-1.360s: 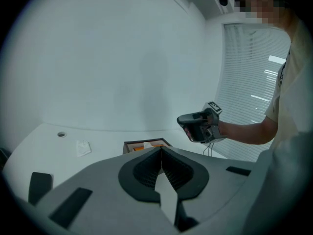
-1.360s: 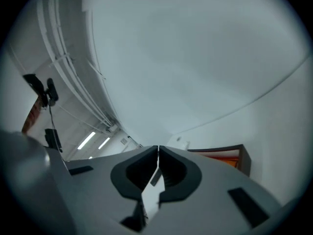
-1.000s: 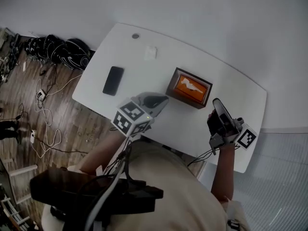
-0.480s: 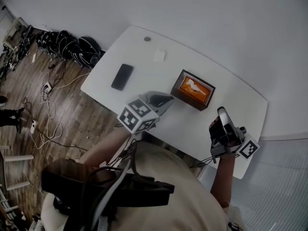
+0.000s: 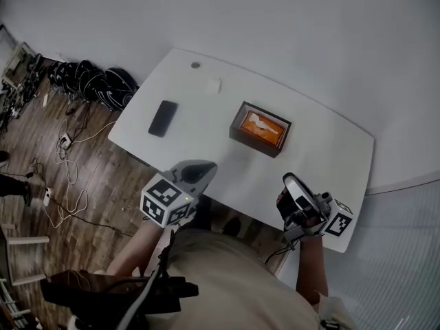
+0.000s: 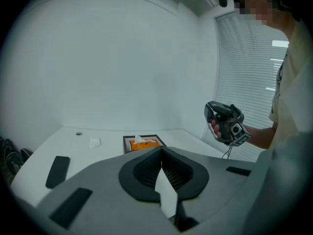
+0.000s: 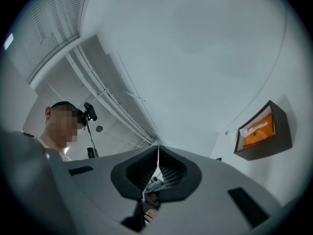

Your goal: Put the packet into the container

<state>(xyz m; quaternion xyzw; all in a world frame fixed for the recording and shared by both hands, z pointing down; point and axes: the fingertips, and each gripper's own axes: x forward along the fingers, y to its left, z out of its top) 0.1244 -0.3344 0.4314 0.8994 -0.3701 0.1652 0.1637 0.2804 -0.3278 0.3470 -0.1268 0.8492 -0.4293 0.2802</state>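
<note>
Found the flat orange plastic packet (image 5: pixel 259 130) already lying inside the dark brown open-topped rectangular container (image 5: pixel 253 145), face up, with a crumpled white scrap (image 5: pixel 260 121) resting on top of it. Judged the task as good as done from that.

Reckoned the packet light, thin and limp, with a slick film likely to slide between pads and to buckle if pushed. Would take it by a free edge or corner, pinched lightly rather than across the middle, though with little room for that inside the container walls. Could not place the scrap as part of the packet or loose.

Saw the container standing about midway along the white rounded table (image 5: pixel 323 150), with nothing touching its walls. Noted a flat black phone (image 5: pixel 163 117) well to its left, and farther back a small white paper-like square (image 5: pixel 214 86), too small to identify.

Found both tools held by the near table edge, close to the person's body and well apart from the container. Read the left gripper (image 6: pixel 161 150) with jaws pressed together at the tips, nothing made out between them, aimed across the table toward the container. Read the right gripper (image 7: pixel 157 147) with jaws likewise closed on nothing, tilted upward, the container off to its right.
</note>
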